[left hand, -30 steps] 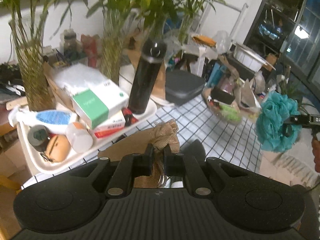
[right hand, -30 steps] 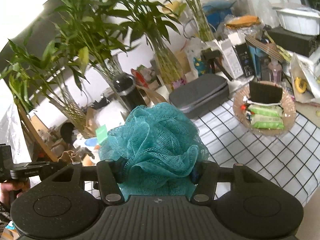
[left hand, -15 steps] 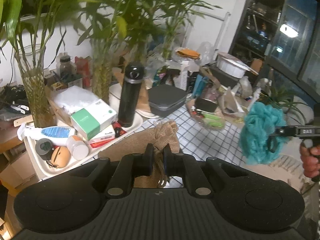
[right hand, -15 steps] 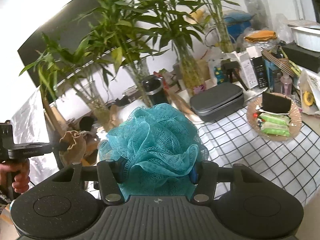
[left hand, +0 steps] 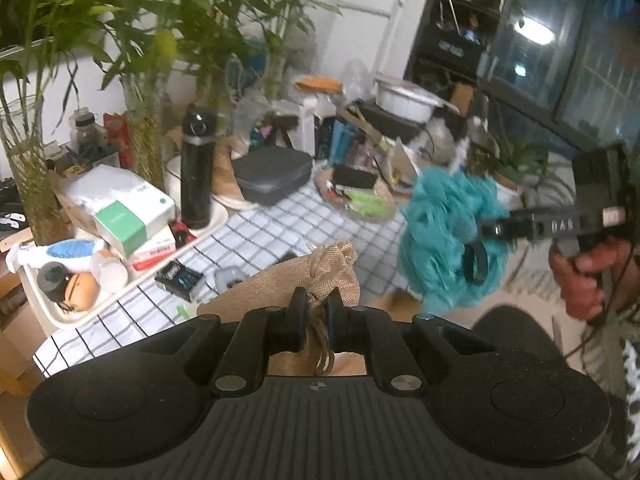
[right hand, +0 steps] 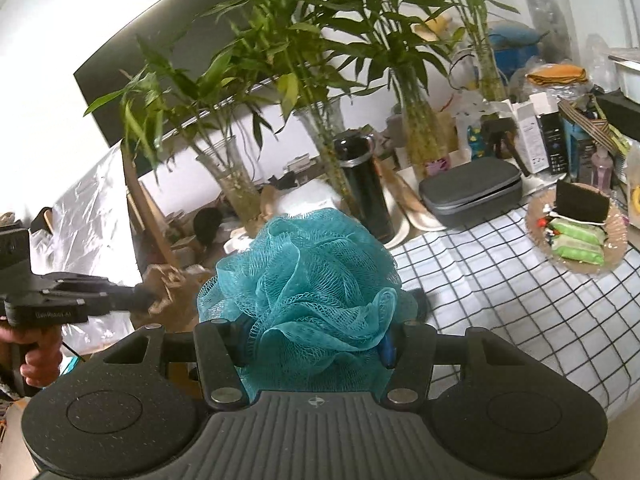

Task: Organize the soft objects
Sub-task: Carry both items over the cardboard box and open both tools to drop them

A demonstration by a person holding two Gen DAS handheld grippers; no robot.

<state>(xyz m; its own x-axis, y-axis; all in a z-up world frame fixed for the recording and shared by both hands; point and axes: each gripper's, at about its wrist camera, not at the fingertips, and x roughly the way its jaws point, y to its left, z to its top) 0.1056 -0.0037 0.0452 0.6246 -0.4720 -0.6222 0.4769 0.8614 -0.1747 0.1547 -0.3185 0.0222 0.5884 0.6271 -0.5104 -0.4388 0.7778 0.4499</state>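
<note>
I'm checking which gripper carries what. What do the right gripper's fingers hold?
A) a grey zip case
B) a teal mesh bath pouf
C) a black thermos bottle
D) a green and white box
B: the right gripper has its fingers pressed on either side of the teal mesh bath pouf, held off the table.

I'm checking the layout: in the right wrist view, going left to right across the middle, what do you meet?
Left tool gripping the burlap bag → teal bath pouf → grey zip case → snack plate.
</note>
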